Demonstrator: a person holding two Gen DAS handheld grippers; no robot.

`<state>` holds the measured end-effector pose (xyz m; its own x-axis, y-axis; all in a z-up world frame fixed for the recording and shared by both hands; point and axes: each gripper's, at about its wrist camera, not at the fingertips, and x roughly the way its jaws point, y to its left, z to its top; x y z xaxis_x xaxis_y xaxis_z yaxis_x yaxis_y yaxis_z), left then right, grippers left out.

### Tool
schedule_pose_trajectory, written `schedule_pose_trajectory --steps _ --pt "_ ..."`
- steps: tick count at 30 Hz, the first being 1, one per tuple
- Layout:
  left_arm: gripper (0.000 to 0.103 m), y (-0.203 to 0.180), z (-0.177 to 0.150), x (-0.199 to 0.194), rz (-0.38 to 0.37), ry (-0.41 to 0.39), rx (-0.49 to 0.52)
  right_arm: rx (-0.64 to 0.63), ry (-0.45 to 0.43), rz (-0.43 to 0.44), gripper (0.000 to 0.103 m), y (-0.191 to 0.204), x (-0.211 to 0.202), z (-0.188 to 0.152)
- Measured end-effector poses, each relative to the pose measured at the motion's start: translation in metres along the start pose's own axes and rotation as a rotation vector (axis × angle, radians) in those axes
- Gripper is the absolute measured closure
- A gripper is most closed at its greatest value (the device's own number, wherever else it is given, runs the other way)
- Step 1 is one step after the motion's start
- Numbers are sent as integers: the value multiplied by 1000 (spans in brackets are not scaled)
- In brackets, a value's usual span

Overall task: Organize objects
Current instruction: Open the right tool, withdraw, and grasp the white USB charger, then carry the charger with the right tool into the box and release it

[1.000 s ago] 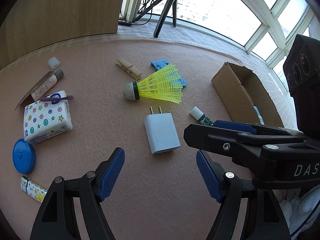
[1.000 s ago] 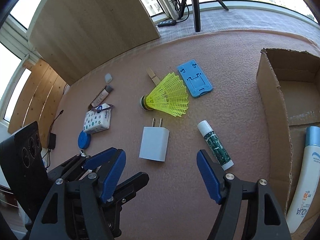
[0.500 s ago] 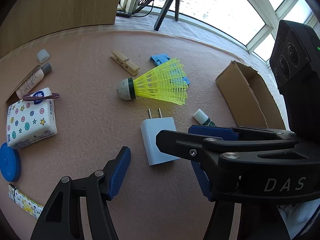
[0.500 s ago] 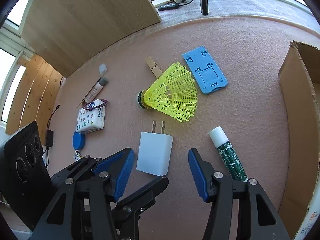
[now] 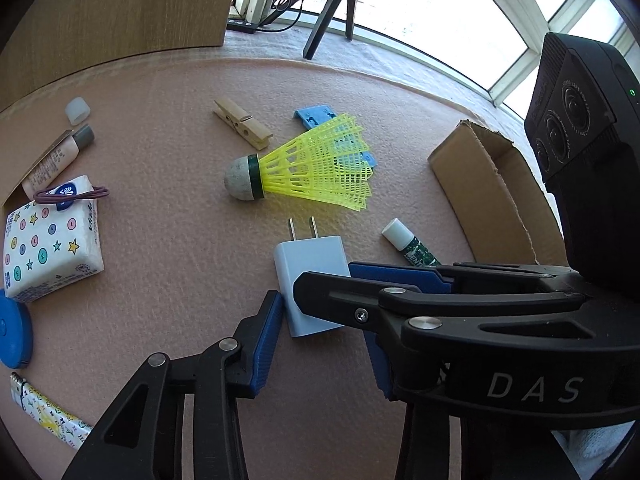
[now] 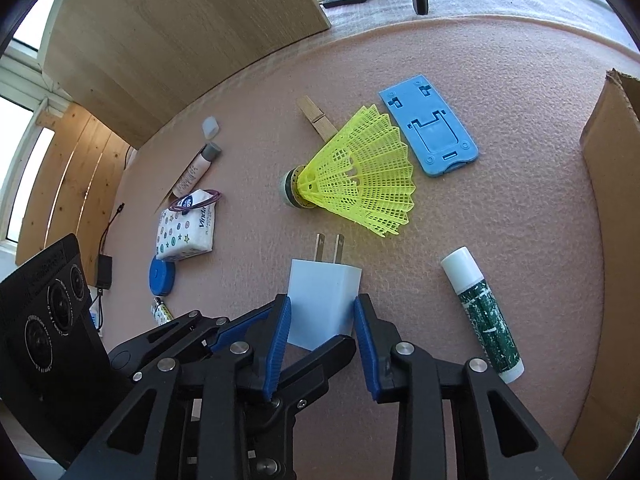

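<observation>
jaws of both grippers closing around one item: white charger (image 6: 322, 300), lying flat on pink mat (image 6: 500, 200), prongs pointing away. right gripper (image 6: 320, 336): blue pads at the charger's two sides, apparently touching. left gripper (image 5: 320, 332): one pad against the charger's edge, the other hidden behind the right gripper, so grip cannot be told. beyond: yellow shuttlecock (image 6: 356, 172), wooden clothespin (image 5: 242, 124), blue phone stand (image 6: 430, 124). beside: green glue stick (image 6: 482, 312). far right: cardboard box (image 5: 492, 196). left side: tissue pack (image 5: 52, 240).
</observation>
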<state>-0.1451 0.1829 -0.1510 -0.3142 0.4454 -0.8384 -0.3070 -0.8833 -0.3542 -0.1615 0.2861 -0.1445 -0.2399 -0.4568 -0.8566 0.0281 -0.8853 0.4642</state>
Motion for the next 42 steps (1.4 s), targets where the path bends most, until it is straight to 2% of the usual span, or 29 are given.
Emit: schedule_pose_trajectory --steps 6,13,19,23,31,42 --pt "61 -2 -3 -3 8 -8 -2 5 -11 6 75 1 -2 -4" --pt "61 -21 -6 -22 11 -51 31 -9 -76 2 76 7 -25 -17" --pt "61 -51 -5 -44 0 -98 84 -16 -149 5 76 9 -59 -27" --pt "61 -81 -4 -51 -25 -118 132 -21 -199 -22 76 4 -87 -35" --pt "61 -157 -3 -40 -112 -107 242 33 -286 -89 76 -38 -142 -58" --pt "61 -256 -12 7 -214 -25 367 173 -351 -189 76 -116 -189 -94"
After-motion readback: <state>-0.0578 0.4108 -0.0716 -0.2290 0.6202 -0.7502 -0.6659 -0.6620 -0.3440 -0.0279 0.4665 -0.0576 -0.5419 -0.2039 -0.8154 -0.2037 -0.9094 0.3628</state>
